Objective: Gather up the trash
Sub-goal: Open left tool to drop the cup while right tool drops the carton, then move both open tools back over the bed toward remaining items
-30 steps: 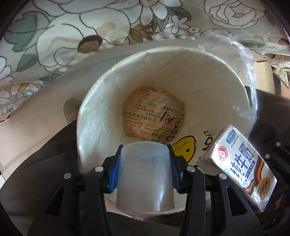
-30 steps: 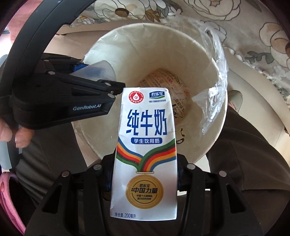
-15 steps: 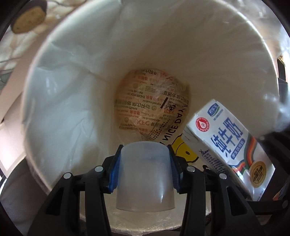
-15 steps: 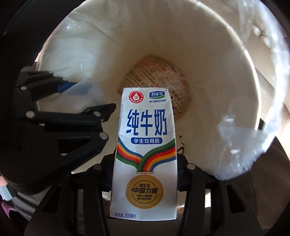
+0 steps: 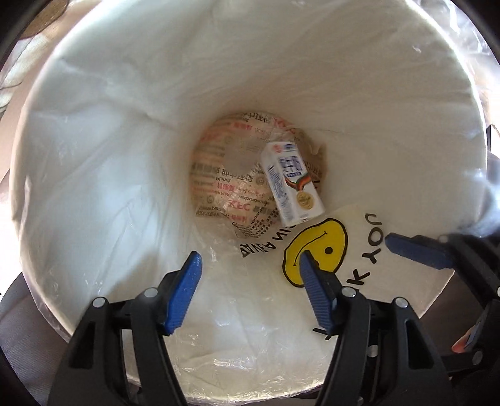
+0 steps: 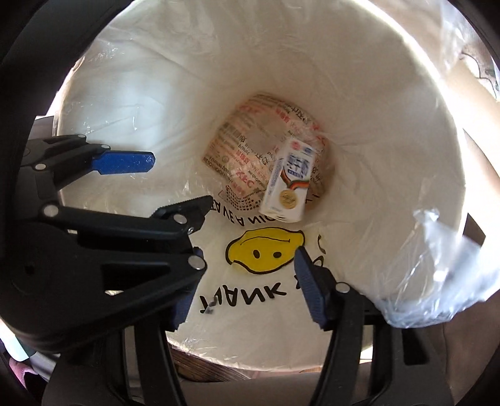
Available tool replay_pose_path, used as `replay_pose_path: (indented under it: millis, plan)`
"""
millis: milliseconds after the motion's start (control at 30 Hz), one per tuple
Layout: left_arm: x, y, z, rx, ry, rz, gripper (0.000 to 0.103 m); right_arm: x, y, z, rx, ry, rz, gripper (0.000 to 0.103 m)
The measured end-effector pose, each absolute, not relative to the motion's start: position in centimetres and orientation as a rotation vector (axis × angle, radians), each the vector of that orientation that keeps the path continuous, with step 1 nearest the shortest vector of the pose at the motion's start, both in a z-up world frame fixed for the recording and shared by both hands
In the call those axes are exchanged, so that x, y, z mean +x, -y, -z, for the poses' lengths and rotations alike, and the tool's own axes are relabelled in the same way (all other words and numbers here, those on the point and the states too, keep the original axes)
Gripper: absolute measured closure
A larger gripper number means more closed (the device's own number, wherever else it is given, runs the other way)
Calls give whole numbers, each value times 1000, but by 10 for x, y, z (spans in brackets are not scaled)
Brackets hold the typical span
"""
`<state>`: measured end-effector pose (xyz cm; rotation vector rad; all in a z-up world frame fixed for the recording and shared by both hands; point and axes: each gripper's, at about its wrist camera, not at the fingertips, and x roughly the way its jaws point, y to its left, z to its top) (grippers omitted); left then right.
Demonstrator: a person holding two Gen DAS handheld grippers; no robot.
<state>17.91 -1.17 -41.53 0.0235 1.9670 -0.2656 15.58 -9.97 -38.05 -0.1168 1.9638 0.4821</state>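
Note:
Both grippers hang over the mouth of a white bin (image 5: 93, 131) (image 6: 390, 125) lined with clear plastic that bears a yellow smiley (image 5: 315, 250). A white milk carton (image 5: 292, 184) (image 6: 289, 181) lies at the bottom on printed KFC paper (image 5: 218, 190) (image 6: 237, 156). Beside it shows a blurred translucent cup (image 5: 237, 159) (image 6: 262, 140). My left gripper (image 5: 250, 281) (image 6: 175, 184) has its jaws opening with nothing between the blue pads. My right gripper (image 6: 243, 281), with one blue pad (image 5: 415, 250) showing in the left wrist view, is also opening with nothing in it.
A loose fold of the clear liner (image 6: 437, 265) sticks out over the bin's right rim. Floral cloth (image 5: 40, 18) shows past the far rim. Dark fabric (image 6: 462, 359) lies close against the bin's near side.
Both grippers sank toward the bin mouth, then their jaws spread. The cup left the left gripper and the milk carton left the right one; both now lie at the bin's bottom.

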Motion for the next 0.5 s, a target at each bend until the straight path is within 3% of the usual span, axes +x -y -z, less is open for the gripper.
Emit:
replay_pose_path:
  millis: [267, 500]
  plan:
    - [174, 15, 412, 43, -1945, 276, 36, 153, 97, 381, -146, -1946, -504, 42]
    - [168, 17, 387, 143, -1872, 268, 36, 147, 104, 346, -174, -1868, -536, 42]
